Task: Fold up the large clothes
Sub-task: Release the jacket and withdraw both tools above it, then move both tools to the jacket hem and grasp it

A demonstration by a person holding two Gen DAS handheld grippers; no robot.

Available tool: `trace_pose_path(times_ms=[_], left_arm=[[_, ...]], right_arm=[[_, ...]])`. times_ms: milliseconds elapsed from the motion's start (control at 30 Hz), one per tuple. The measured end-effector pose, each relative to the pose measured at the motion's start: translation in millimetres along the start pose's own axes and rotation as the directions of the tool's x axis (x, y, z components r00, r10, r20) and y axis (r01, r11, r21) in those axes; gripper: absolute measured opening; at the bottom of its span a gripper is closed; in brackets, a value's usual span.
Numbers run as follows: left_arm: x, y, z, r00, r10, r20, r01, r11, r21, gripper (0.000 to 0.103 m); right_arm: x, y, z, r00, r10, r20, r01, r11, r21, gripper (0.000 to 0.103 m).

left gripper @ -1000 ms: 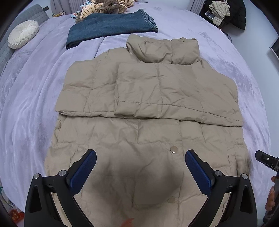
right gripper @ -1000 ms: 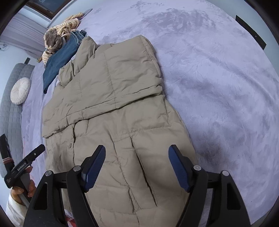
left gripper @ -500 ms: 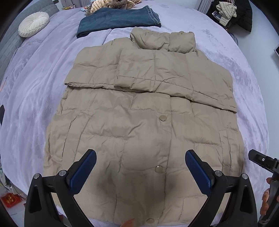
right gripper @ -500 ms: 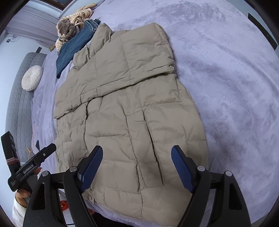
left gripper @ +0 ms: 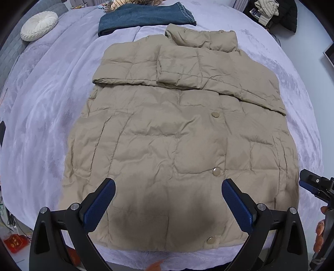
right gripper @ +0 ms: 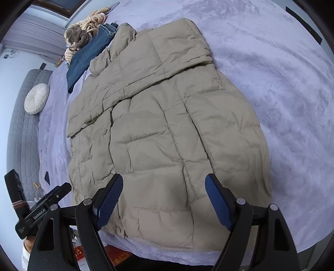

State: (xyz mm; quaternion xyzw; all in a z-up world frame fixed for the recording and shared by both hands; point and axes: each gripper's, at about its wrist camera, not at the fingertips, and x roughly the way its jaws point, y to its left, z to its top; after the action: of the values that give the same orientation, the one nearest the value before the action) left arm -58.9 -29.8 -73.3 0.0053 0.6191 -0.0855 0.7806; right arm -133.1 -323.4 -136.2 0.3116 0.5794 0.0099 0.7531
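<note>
A beige quilted puffer jacket (left gripper: 177,129) lies flat on the lavender bed, collar at the far end, both sleeves folded across the chest, snap buttons down the front. It also shows in the right wrist view (right gripper: 167,135). My left gripper (left gripper: 167,200) is open and empty, hovering above the jacket's hem near the bed's front edge. My right gripper (right gripper: 162,198) is open and empty above the hem's right part. The right gripper shows at the right edge of the left wrist view (left gripper: 315,185); the left one shows at the lower left of the right wrist view (right gripper: 41,210).
Folded blue jeans (left gripper: 144,18) lie beyond the collar, with a striped brown garment pile (right gripper: 83,35) behind them. A round white cushion (left gripper: 39,25) sits on a grey couch at far left. Dark clothes (left gripper: 275,12) are piled at far right. The lavender bedspread (right gripper: 281,73) surrounds the jacket.
Both grippers have pulled back toward the bed's front edge, so the jacket's hem and the floor below now come into view. The jacket has not moved. Both stay open.
</note>
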Motion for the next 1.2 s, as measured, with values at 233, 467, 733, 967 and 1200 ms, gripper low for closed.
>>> trace_pose_path(times_ms=[233,467,733,967,1200], left_arm=[[-1.4,33.8,-26.2,1.000,-0.008,-0.016,0.008,1.000,0.025,0.102],[-0.8,60.3,-45.1,0.999,-0.013,-0.029,0.014,0.999,0.031,0.102],[12.4,85.8,-61.8,0.997,-0.030,-0.073,0.031,1.000,0.005,0.102],[25.5,102.5,-80.1,0.992,-0.054,-0.111,0.048,0.997,-0.054,0.102],[36.8,114.9,-96.4,0.987,-0.085,-0.137,0.063,0.986,-0.154,0.102]], right_arm=[[7.0,6.9,-44.4,1.000,-0.009,0.019,0.007,0.996,0.088,0.083],[6.1,7.0,-71.8,0.998,0.012,0.061,-0.021,0.986,0.164,0.083],[-3.9,-16.9,-98.1,0.992,-0.043,0.121,0.007,0.958,0.286,0.083],[0.8,-54.7,-119.9,0.994,-0.054,0.096,0.009,0.909,0.416,0.083],[25.2,-97.9,-128.1,0.997,-0.021,0.078,-0.025,0.835,0.550,0.083]])
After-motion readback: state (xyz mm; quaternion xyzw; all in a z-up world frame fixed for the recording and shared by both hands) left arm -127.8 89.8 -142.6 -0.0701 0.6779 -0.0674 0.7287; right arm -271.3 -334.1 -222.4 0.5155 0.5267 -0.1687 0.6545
